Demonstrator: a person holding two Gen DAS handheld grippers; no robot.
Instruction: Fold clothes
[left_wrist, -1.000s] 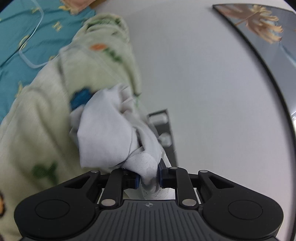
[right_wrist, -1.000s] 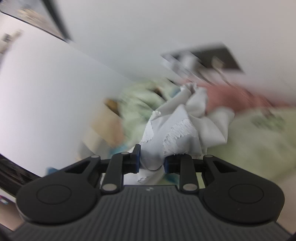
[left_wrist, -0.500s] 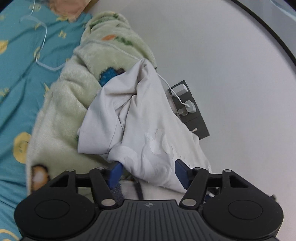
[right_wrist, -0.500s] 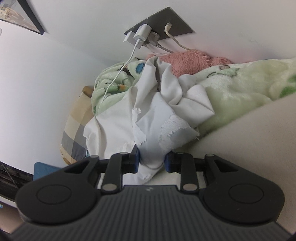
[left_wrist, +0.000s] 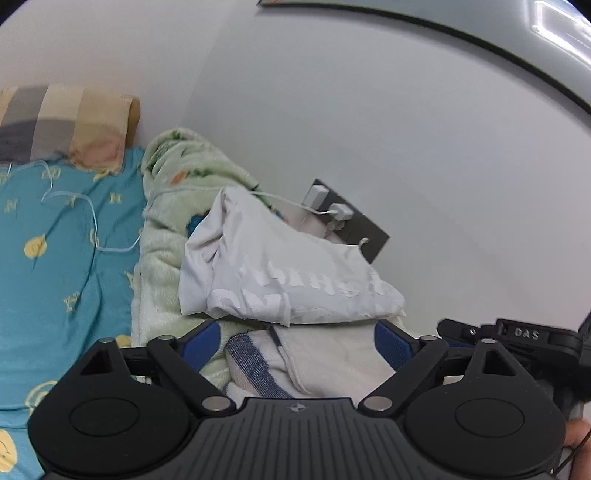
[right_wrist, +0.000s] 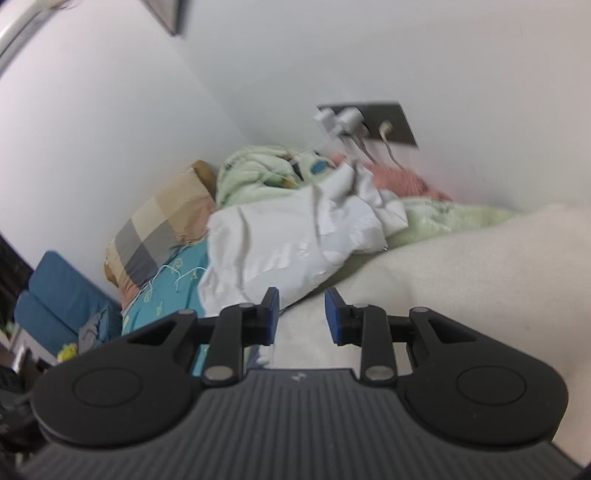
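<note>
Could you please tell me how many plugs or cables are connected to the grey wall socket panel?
3: on the socket panel, two white chargers sit side by side at the left, and a single cable plug at the right. More may be hidden behind the white garment.

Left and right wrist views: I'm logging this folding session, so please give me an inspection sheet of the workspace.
Surface: teal bedsheet, partly bare.
Job's things: white t-shirt bundled on the green blanket, released.
Clutter: checked pillow, pink plush, cream blanket.
Grippers: left gripper jaws wide open; right gripper jaws open, empty.
Cables: white charger cable from wall outlet crosses the shirt.
Surroundings: white wall.
</note>
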